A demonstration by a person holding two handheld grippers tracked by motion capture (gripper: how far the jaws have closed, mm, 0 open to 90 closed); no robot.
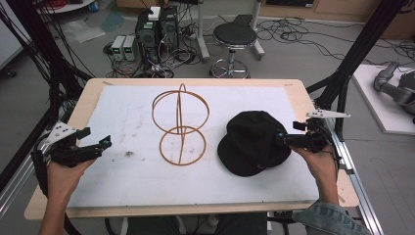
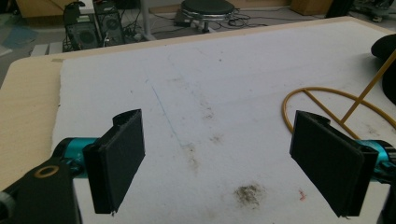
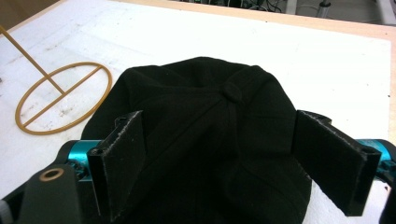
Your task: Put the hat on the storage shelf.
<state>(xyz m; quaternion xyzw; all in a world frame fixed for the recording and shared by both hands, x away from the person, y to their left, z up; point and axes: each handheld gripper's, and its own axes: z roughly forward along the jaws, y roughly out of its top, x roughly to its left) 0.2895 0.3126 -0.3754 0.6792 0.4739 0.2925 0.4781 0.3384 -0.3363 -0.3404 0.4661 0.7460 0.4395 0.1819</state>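
Observation:
A black cap [image 1: 252,142] lies on the right half of the white mat [image 1: 127,107]. My right gripper [image 1: 281,138] reaches it from the right. In the right gripper view my right gripper [image 3: 220,120] stands open, its jaws wide apart on either side of the cap's crown [image 3: 210,107], with no pinch showing. A yellow wire stand [image 1: 180,125], two rings on a rod, rises mid-mat; its base ring [image 3: 63,92] lies left of the cap. At the mat's left edge my left gripper [image 1: 98,139] is open with nothing but stained mat between its jaws [image 2: 219,123]. The stand's rod [image 2: 371,86] and the cap's edge [image 2: 385,46] lie to its right.
The wooden table [image 1: 93,90] borders the mat on all sides. A metal rail [image 1: 345,152] and black frame posts run along the right side. On the floor behind are a round stool [image 1: 235,36], computer towers [image 1: 156,29] and many cables.

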